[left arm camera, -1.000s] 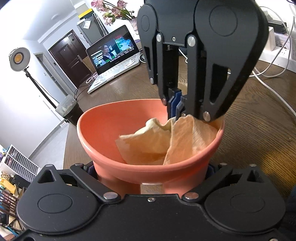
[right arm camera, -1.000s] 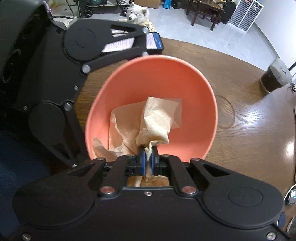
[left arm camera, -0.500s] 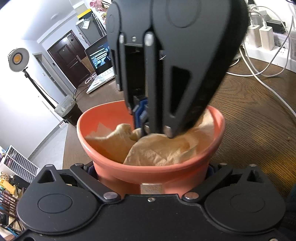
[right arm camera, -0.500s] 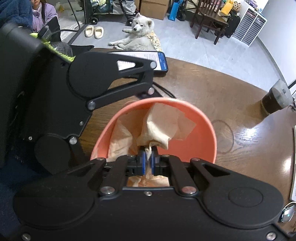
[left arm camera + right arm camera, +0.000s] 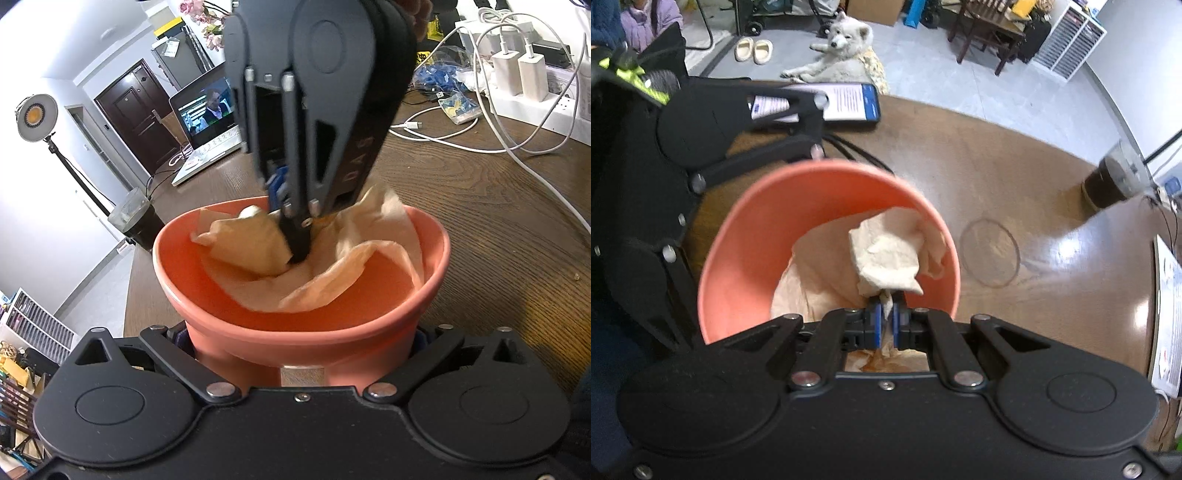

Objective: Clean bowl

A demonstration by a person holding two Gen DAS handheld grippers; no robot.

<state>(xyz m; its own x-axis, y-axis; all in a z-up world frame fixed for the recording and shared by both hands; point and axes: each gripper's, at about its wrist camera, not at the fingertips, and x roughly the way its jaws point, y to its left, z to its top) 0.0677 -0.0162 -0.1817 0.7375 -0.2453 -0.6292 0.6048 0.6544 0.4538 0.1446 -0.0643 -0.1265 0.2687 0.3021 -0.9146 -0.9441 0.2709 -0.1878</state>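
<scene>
A salmon-orange bowl (image 5: 303,325) sits between the fingers of my left gripper (image 5: 301,345), which is shut on its lower wall; the bowl hides the fingertips. A crumpled tan paper towel (image 5: 332,273) lies inside the bowl. My right gripper (image 5: 295,240) comes down from above, shut on the towel and pressing it against the inside. In the right wrist view the bowl (image 5: 768,229) tilts toward the camera, the paper towel (image 5: 886,258) bunches ahead of my right gripper (image 5: 885,319), and the left gripper's black body (image 5: 683,155) stands at the left.
The wooden table (image 5: 498,229) carries an open laptop (image 5: 207,122), a cup of dark drink (image 5: 136,218), white cables (image 5: 517,147) with chargers (image 5: 517,70) and a phone (image 5: 849,103). A white dog (image 5: 842,55) lies on the floor beyond the table's edge.
My right gripper has swept the towel around inside the bowl, from the right rim toward the middle and far side. The left gripper keeps its hold on the bowl.
</scene>
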